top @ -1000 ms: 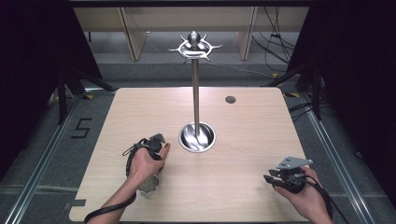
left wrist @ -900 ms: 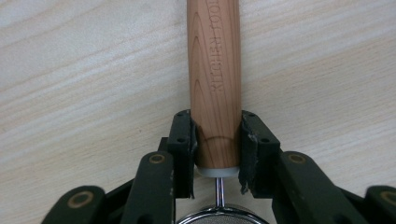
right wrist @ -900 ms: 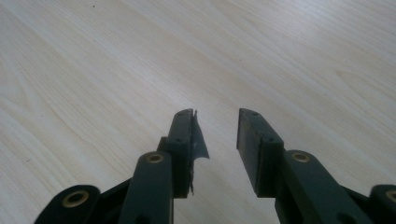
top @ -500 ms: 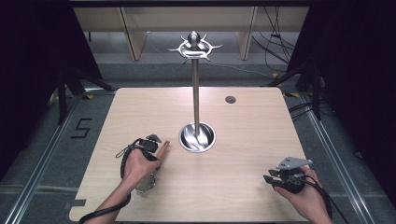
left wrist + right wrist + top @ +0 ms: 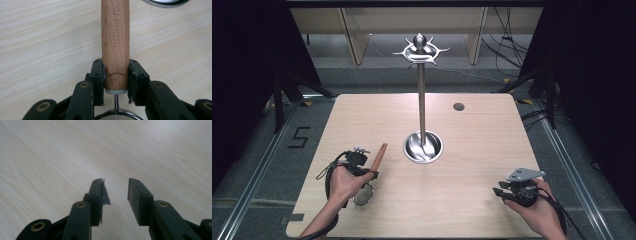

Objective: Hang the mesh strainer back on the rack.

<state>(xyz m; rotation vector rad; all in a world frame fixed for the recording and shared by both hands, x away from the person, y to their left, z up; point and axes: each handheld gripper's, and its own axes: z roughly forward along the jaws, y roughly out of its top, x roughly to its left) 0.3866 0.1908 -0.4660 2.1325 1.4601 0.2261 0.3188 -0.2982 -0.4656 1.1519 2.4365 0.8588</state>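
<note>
- left gripper (image 5: 371,173) pinching the wooden handle (image 5: 115,47) of a small strainer (image 5: 363,195), pads tight on both sides; mesh end hangs near the hand over the table (image 5: 472,210), front left
- pickup looks done
- left to do, likely: hang it on the rack (image 5: 421,50), hooks bare
- right gripper (image 5: 115,188) jaws spread, just been opening, nothing between them, front right

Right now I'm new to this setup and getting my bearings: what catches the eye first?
The tall metal stand rises from its shiny round base at the table's middle, crowned with curved hooks. Near the front left, the left gripper clamps a strainer's wooden handle stamped KITCHEN TOOL. At front right, the right gripper holds nothing, fingers apart.
</note>
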